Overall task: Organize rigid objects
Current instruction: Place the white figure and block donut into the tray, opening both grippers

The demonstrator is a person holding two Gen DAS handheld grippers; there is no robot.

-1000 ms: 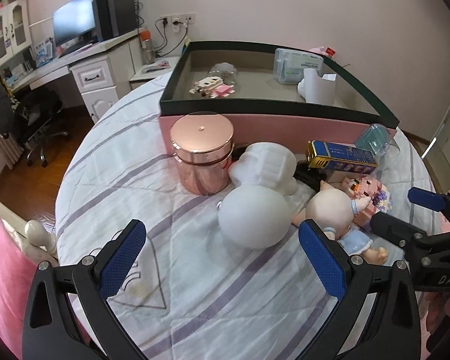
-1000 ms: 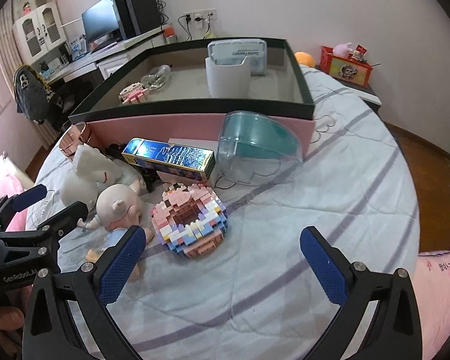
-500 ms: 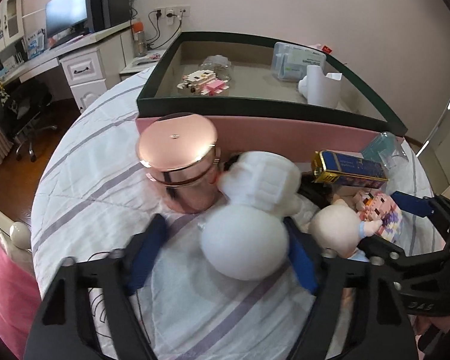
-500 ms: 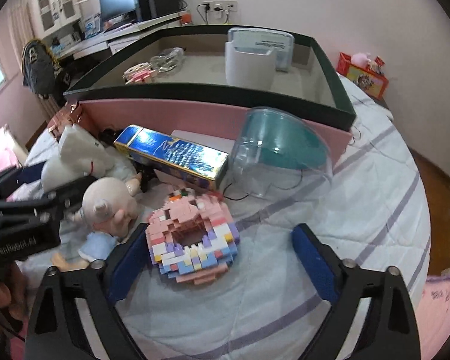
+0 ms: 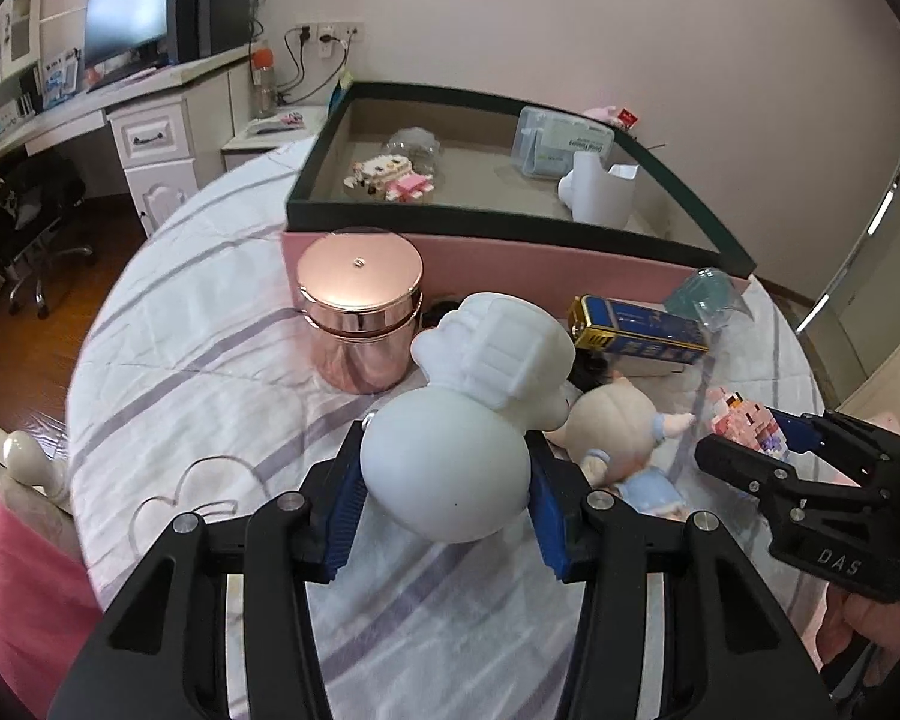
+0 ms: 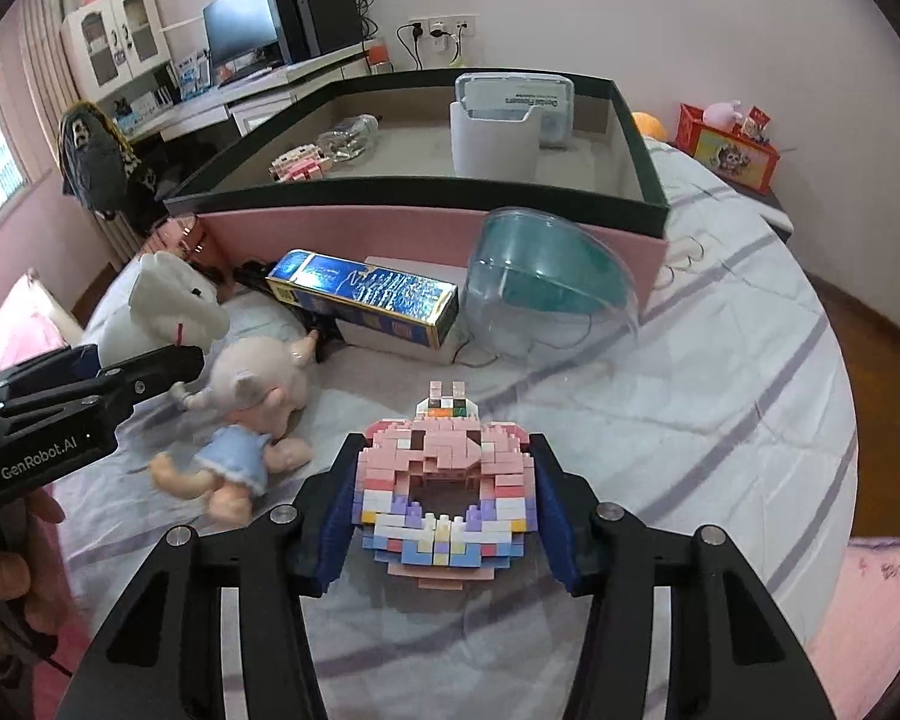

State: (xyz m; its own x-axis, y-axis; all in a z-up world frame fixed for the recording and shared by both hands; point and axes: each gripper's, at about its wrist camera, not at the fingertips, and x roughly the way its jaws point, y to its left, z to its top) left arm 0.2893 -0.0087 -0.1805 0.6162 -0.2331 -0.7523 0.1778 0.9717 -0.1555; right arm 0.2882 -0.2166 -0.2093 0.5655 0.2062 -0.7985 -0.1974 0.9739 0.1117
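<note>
My left gripper (image 5: pixel 447 507) is shut on a white figurine (image 5: pixel 450 462) with a round body and ridged head; it also shows in the right wrist view (image 6: pixel 162 306). My right gripper (image 6: pixel 444 516) is shut on a pink block-built ring model (image 6: pixel 447 495), seen edge-on in the left wrist view (image 5: pixel 744 420). A baby doll (image 6: pixel 240 420) in blue lies between them. The green-rimmed pink box (image 5: pixel 510 258) stands behind, holding a block figure (image 5: pixel 390 177), a white cup (image 5: pixel 600 195) and a clear case (image 5: pixel 561 141).
A rose-gold canister (image 5: pixel 360 306) stands by the box's left corner. A blue and gold carton (image 6: pixel 366 297) and a clear teal dome (image 6: pixel 546 282) lie against the box front. A striped cloth (image 6: pixel 720 360) covers the round table. A desk with a monitor (image 5: pixel 126 18) is behind.
Both grippers moved forward and closed: the left one onto the white figurine, the right one onto the pink block ring. The doll has shifted slightly.
</note>
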